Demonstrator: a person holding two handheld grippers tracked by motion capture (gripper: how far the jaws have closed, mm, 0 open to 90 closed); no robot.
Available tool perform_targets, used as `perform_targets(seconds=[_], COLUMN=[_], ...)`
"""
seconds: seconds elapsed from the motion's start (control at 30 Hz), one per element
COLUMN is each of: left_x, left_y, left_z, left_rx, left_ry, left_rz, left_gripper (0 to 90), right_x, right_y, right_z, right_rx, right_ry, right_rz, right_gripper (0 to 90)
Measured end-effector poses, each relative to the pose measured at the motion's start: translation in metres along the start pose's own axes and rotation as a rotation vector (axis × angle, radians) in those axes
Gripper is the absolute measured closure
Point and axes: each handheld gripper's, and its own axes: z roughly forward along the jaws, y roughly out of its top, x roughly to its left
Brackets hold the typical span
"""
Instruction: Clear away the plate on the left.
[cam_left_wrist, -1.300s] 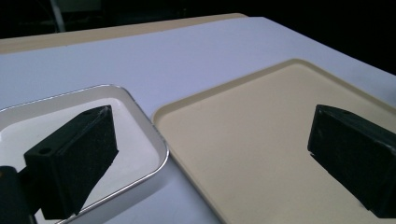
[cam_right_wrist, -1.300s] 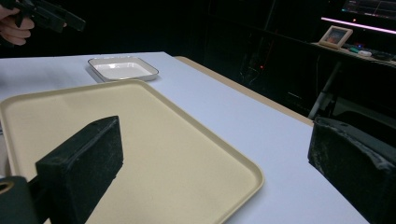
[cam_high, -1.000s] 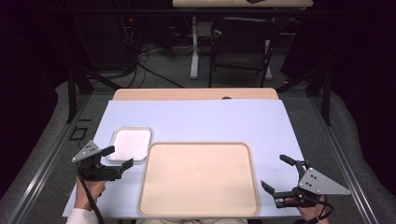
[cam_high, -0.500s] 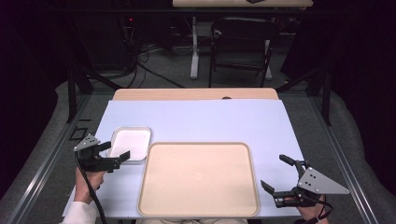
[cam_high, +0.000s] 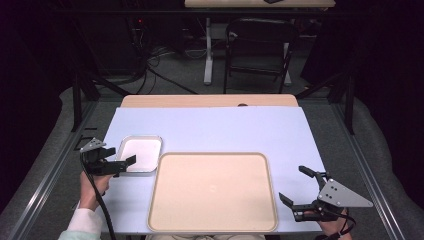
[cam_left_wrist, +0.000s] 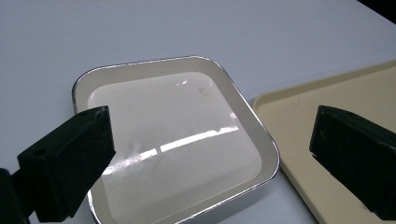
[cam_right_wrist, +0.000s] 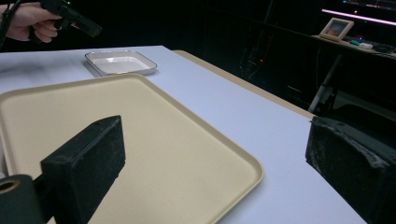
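Near the left edge of the worktop, on its pale blue cover, sits a small square dish with a white inside and a bright metal rim, empty and glossy under the light. Over its near left corner hovers the left gripper, held in the person's left hand; its two black jaws stand wide apart and grip nothing. From the left gripper view the dish lies between and beyond those jaws, one jaw over the dish's near left part and the other out over the corner of the tray. Whether either jaw touches the rim cannot be told. Just beside the dish, on its right, lies a large beige tray, flat and bare, reaching to the near edge of the worktop; the two lie very close, and the left gripper view shows a thin strip of blue between them. At the near right corner of the worktop the right gripper is low, well apart from the dish, with its jaws also spread wide and empty, one of them beside the tray's right rim. In the right gripper view the tray stretches ahead, with the dish past its far corner.
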Motion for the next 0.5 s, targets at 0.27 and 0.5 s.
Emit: perform_targets(seconds=[0.27, 0.5], left_x=[0.016, 0.033], left_y=[0.002, 0.0], left_z=[0.009, 0.016], left_rx=[0.026, 0.033], left_ry=[0.018, 0.077], left_rz=[-0.048, -0.098], left_gripper=[0.0, 4.9], right_x=[0.0, 0.0], right_y=[0.0, -0.001], right_z=[0.001, 0.002], right_rx=[0.004, 0.01], right_ry=[-0.001, 0.001], right_rz=[-0.001, 0.0], right_gripper=[4.5, 4.7])
